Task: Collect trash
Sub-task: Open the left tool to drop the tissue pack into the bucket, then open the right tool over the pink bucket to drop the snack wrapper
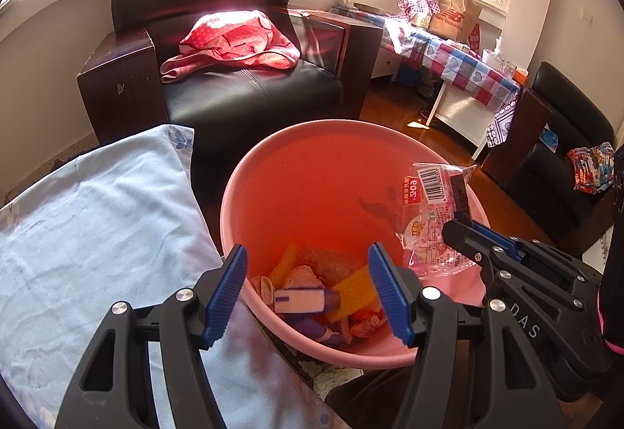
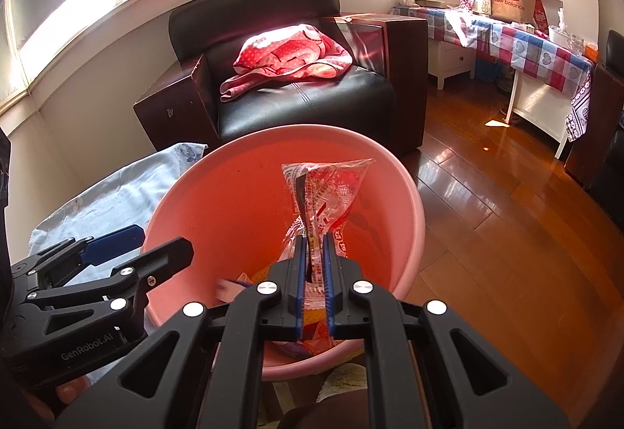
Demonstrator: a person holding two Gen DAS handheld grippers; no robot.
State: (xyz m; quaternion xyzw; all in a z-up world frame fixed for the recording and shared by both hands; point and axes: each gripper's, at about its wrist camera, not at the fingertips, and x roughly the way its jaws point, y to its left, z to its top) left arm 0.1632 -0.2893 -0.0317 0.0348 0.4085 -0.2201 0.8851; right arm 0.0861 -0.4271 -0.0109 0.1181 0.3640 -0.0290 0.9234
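Where left-wrist view shows barcode, right tongs (image 2: 315,273) pinching wrapper (image 2: 327,191) over bucket (image 2: 405,187).

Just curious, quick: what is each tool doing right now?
Left tool: open, empty, over the pink bucket.
Right tool: closed on the snack wrapper.

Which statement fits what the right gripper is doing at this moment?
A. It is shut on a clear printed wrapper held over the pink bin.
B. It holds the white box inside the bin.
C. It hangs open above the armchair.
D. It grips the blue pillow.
A: the right gripper pinches the wrapper between nearly closed jaws, above the pink bin.
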